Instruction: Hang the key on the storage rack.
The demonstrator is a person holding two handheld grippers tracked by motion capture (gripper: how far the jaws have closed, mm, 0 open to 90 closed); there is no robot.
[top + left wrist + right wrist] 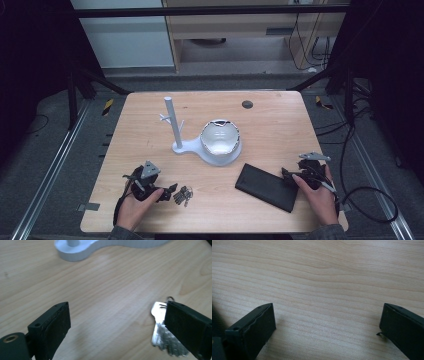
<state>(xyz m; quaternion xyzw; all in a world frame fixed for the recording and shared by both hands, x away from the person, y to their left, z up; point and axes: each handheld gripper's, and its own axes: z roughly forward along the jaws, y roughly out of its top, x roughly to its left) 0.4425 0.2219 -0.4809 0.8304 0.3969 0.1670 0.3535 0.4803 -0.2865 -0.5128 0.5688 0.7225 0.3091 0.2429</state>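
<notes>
A bunch of silver keys (183, 194) lies on the wooden table (150, 130) near its front edge. My left gripper (169, 191) rests just left of the keys, held by a hand, jaws pointing right at them. In the left gripper view the keys (160, 330) lie flat beside the right jaw, partly hidden behind it, and my left gripper (117, 322) stands open with bare wood between its jaws. My right gripper (289, 175) sits low at the front right, next to a flat black case (266, 186). In its own view my right gripper (328, 322) is open over bare wood.
A white stand (186, 146) with an upright post (172, 120) and short pegs stands mid-table, its base (75, 252) showing ahead of the left jaws. A white bowl-shaped dish (220, 140) sits on that base. A small dark disc (247, 104) lies near the far edge.
</notes>
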